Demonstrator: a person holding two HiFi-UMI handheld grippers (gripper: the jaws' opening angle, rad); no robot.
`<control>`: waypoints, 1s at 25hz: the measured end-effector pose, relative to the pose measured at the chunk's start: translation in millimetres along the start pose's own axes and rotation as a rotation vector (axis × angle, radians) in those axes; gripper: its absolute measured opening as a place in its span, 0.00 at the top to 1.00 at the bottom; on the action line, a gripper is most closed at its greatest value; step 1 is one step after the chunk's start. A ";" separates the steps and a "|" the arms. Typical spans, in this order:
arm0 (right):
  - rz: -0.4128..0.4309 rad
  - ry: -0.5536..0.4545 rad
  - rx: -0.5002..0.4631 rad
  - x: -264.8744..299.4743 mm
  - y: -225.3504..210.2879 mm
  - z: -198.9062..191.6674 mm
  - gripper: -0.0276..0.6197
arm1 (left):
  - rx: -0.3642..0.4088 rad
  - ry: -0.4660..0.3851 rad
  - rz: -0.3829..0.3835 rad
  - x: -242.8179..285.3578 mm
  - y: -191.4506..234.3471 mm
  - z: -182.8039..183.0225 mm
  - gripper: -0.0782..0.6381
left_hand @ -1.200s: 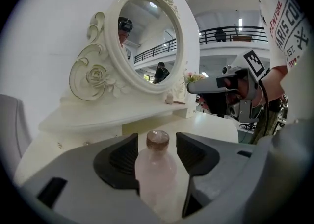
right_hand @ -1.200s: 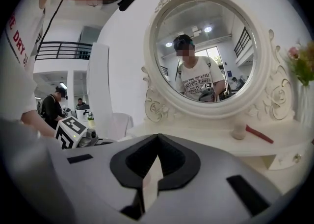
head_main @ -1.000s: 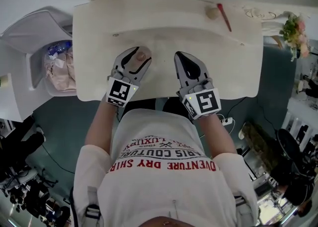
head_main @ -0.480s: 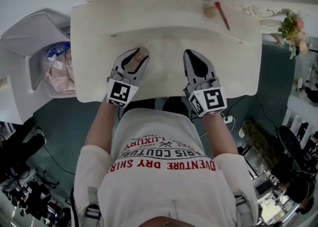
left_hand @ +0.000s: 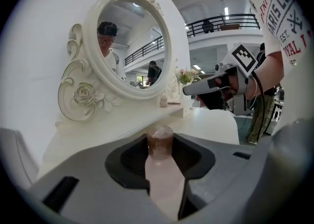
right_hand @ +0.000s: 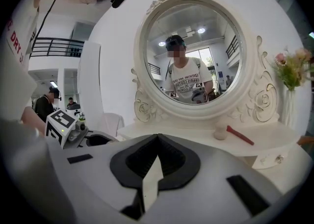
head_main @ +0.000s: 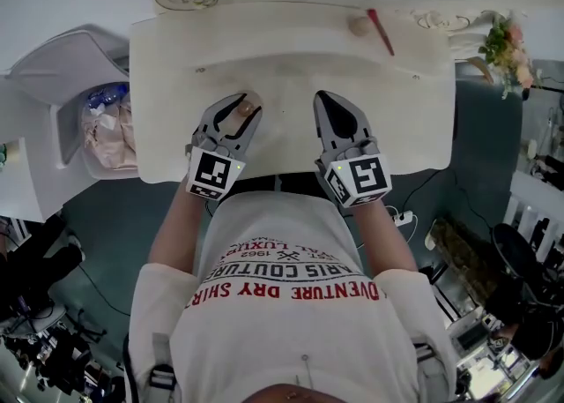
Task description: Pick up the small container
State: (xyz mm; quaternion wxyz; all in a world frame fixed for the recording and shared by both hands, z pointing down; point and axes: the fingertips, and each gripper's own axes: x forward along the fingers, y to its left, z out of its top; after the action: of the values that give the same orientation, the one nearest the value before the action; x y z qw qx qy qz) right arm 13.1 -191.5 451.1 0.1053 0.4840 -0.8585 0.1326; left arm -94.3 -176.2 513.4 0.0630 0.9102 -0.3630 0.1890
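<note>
Far to the left of the small container [left_hand: 162, 169], beside the bench [head_main: 291, 48], an open bin [head_main: 101, 128] holds crumpled bags. It has no part in the task.

The left gripper [head_main: 244, 109] lies low over the front part of the bench, and its jaws are clenched on the small container. In the left gripper view the pale pink body fills the gap between the jaws, and the brownish cap stands out just beyond the tips. I cannot tell if the bottom of the container touches the bench or is already free of it.

To the right of the container, near but apart from it, the right gripper [head_main: 324, 100] rests with its jaws pressed together and nothing between them. Far to the right and behind the container, a red stick [head_main: 381, 33] lies beside a small round thing [head_main: 359, 26], below the mirror [right_hand: 191, 54].

I judge that the grasp is made and the lifting is the step in hand. The next move calls for a straight, slow rise with a firm grip, because the container is smooth and narrow and could slip or tilt.
</note>
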 end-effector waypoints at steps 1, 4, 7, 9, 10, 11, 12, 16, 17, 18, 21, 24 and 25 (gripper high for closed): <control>0.007 0.006 -0.005 -2.0 0.9 1.0 0.96 | 0.016 -0.007 0.001 -1.9 -3.2 8.4 0.69; 0.048 0.027 -0.048 -7.2 7.8 6.1 0.96 | 0.037 -0.034 0.017 -7.3 -10.9 33.5 0.69; 0.080 0.012 -0.092 -13.1 9.9 20.2 0.96 | 0.007 -0.066 0.050 -11.8 -13.2 57.7 0.69; 0.089 -0.010 -0.105 -16.6 7.0 31.8 0.96 | -0.022 -0.088 0.076 -14.9 -11.6 72.9 0.69; 0.093 -0.020 -0.112 -18.5 5.3 37.4 0.96 | -0.034 -0.097 0.089 -16.7 -10.4 80.1 0.69; 0.097 -0.028 -0.120 -20.9 3.7 42.7 0.96 | -0.040 -0.102 0.102 -18.6 -9.5 87.0 0.69; 0.101 -0.034 -0.128 -23.9 2.2 47.4 0.96 | -0.040 -0.104 0.115 -20.8 -9.5 93.8 0.69; 0.122 -0.054 -0.157 -38.7 -4.1 62.6 0.96 | -0.032 -0.137 0.135 -34.1 -13.9 125.7 0.69; 0.126 -0.061 -0.164 -41.8 -6.0 66.6 0.96 | -0.032 -0.155 0.136 -37.7 -14.6 134.5 0.69; 0.128 -0.068 -0.169 -44.5 -7.9 70.8 0.96 | -0.029 -0.170 0.138 -41.1 -15.0 142.6 0.69; 0.127 -0.089 -0.180 -51.9 -10.1 83.2 0.96 | -0.011 -0.194 0.152 -52.3 -15.2 160.7 0.69; 0.128 -0.121 -0.185 -57.9 -9.3 96.3 0.96 | -0.002 -0.208 0.177 -64.4 -12.1 174.6 0.69; 0.128 -0.133 -0.184 -60.0 -9.1 100.7 0.96 | -0.003 -0.214 0.186 -68.7 -10.7 178.4 0.68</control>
State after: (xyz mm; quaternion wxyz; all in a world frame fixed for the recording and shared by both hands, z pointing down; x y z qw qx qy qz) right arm 46.2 -181.1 338.8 0.0833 0.4240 -0.9014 0.0272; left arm -79.3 -169.7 322.6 0.0074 0.8874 -0.4509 0.0955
